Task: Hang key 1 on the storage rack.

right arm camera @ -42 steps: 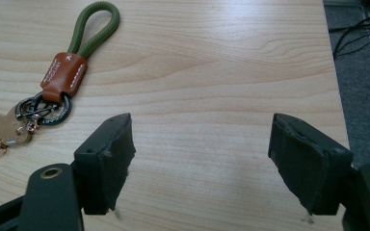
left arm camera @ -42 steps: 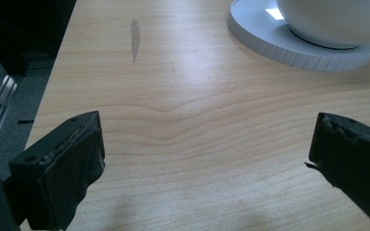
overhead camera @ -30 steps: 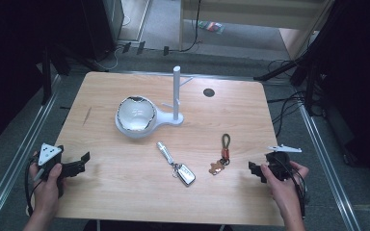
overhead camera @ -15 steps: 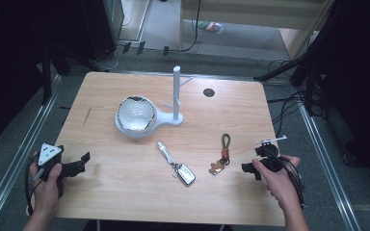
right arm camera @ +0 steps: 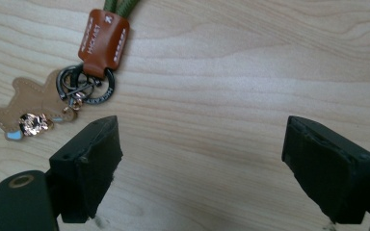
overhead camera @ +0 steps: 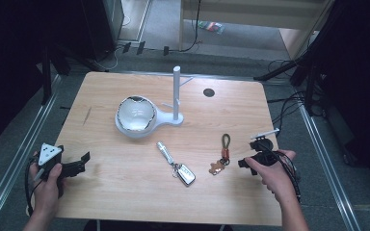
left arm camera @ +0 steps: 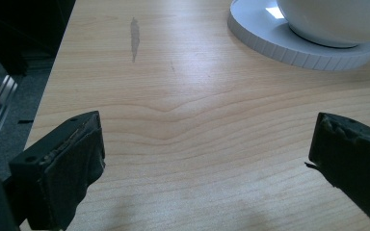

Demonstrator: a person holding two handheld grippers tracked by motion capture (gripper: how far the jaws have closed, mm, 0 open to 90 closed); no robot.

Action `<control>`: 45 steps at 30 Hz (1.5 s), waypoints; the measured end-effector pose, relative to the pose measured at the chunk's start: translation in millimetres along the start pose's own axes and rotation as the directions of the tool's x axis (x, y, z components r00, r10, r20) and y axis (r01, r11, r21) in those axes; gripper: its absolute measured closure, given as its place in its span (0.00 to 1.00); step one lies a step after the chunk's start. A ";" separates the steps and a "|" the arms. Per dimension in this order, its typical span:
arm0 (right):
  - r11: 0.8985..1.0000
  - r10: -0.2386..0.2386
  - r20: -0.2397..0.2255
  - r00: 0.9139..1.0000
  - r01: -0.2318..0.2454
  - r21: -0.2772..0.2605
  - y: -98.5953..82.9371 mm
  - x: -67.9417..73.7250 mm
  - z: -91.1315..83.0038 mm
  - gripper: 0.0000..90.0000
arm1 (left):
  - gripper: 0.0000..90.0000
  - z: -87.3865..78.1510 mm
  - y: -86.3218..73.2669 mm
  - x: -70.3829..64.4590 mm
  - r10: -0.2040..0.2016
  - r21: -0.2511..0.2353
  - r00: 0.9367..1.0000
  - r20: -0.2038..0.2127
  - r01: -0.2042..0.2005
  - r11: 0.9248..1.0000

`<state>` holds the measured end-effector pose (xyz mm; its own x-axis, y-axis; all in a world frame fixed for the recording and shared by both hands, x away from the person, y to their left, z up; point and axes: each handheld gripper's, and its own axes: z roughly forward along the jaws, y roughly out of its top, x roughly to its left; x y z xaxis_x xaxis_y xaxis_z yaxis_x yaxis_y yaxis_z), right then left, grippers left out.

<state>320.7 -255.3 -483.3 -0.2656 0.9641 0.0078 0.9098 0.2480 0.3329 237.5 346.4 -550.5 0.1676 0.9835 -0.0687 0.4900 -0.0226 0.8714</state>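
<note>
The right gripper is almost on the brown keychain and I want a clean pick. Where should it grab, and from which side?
Judging by its flat pose, grip the keychain at its brown leather tab, the thickest, stiffest part. Bring the right gripper, whose jaws stand open, down from above with one jaw on each long edge; the rings and bear charm look loose and thin.

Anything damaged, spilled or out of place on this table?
Nothing spilled or broken. One oddity: a grey smear on the wooden table near its left edge. The keychain and car key fob lie flat, and the bowl sits upright on the white stand.
</note>
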 end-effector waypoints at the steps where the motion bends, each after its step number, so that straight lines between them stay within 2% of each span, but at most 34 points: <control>1: 1.000 0.002 -0.001 1.000 -0.002 -0.001 1.6 1.2 -0.1 0.16 | 0.00 0.0 0.0 0.0 0.000 0.000 1.000 0.000 0.000 1.000; 5: 1.000 -0.005 0.008 1.000 0.005 0.006 7.7 5.5 1.3 0.16 | 0.00 0.1 0.0 0.0 0.000 0.000 1.000 -0.001 0.000 1.000; 10: 1.000 0.010 0.031 0.999 -0.010 0.003 14.2 9.3 4.4 0.17 | 0.00 0.3 0.1 0.3 -0.002 0.002 1.000 0.002 0.002 1.000; 14: 1.000 0.025 0.021 0.999 -0.026 0.016 17.9 11.4 6.6 0.17 | 0.00 0.4 0.4 0.4 -0.005 0.000 1.000 0.000 0.005 1.000; 26: 0.999 0.022 0.024 0.999 -0.023 0.030 27.5 18.5 9.5 0.17 | 0.00 0.4 0.3 0.7 -0.009 -0.003 1.000 0.003 0.009 1.000; 30: 0.999 0.031 0.045 0.998 -0.033 0.031 32.3 23.4 10.9 0.20 | 0.00 0.3 0.3 1.0 -0.014 -0.002 1.000 0.007 0.014 1.000; 33: 0.999 0.031 0.043 0.999 -0.032 0.030 33.9 25.3 11.1 0.22 | 0.00 0.4 0.4 1.2 -0.014 -0.001 1.000 0.008 0.014 1.000; 45: 0.999 -0.001 0.048 0.999 -0.001 0.042 44.1 37.9 12.2 0.30 | 0.00 0.7 0.5 1.4 -0.015 0.001 1.000 0.008 0.015 1.000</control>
<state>354.6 -206.7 -479.8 -0.2513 0.9672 -0.0380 0.9226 0.2512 0.2928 238.6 347.7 -550.5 0.1674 0.9821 -0.0859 0.4934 -0.0080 0.8697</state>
